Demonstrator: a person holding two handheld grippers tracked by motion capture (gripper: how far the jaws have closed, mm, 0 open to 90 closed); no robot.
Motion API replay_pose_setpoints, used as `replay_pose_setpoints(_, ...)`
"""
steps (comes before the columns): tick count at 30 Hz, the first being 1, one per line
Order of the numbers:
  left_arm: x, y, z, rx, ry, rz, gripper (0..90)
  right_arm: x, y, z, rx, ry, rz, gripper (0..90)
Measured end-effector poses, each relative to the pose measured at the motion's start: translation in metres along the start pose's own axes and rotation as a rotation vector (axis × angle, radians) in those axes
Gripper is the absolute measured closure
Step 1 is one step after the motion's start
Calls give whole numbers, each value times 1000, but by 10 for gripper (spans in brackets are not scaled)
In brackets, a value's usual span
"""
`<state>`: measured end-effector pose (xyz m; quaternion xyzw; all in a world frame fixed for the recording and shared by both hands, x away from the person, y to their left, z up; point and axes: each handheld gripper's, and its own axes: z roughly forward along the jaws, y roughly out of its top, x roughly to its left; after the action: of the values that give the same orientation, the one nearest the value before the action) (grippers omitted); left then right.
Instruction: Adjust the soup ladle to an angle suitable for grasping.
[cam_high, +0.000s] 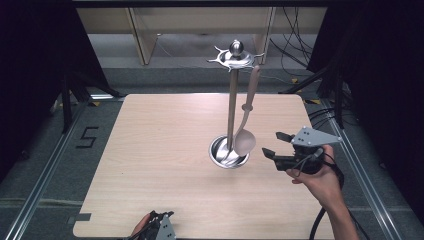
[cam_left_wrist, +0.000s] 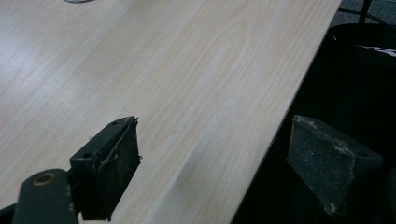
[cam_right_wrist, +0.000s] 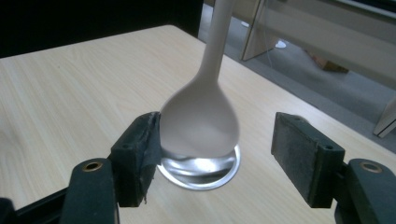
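Note:
A metal utensil stand (cam_high: 231, 100) rises from a round steel base (cam_high: 228, 152) on the wooden table (cam_high: 160, 150), with a hooked crown (cam_high: 235, 56) at the top. A pale beige spoon (cam_high: 245, 131) hangs from a hook, its bowl just above the base. My right gripper (cam_high: 274, 143) is open, just right of the spoon bowl and apart from it. In the right gripper view the spoon bowl (cam_right_wrist: 200, 119) hangs beyond the jaws of that gripper (cam_right_wrist: 212, 149), over the base (cam_right_wrist: 201, 170). My left gripper (cam_high: 162, 220) is open at the table's near edge, and its own view shows it (cam_left_wrist: 212, 158) holding nothing.
Beyond the table's far edge stand wooden furniture legs (cam_high: 145, 35) and loose cables (cam_high: 295, 50) on the floor. Dark curtains close both sides. A metal rail (cam_high: 45, 170) runs along the floor to the left of the table.

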<state>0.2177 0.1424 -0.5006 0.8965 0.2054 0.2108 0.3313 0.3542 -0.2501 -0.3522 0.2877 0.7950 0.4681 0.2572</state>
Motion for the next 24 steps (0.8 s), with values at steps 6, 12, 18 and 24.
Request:
replay_pose_setpoints(6, 0, 0, 1, -12, 6, -9, 158, 5, -15, 7, 34, 30, 23, 329)
replay_pose_setpoints(12, 0, 1, -2, -9, -1, 5, 158, 7, -25, 5, 51, 29, 43, 329)
replay_pose_setpoints(18, 0, 2, -2, -11, -3, 10, 158, 12, -39, 10, 69, 24, 71, 327)
replay_pose_setpoints(24, 2, 2, -2, -6, 4, 4, 158, 16, -51, 13, 94, 50, 89, 324)
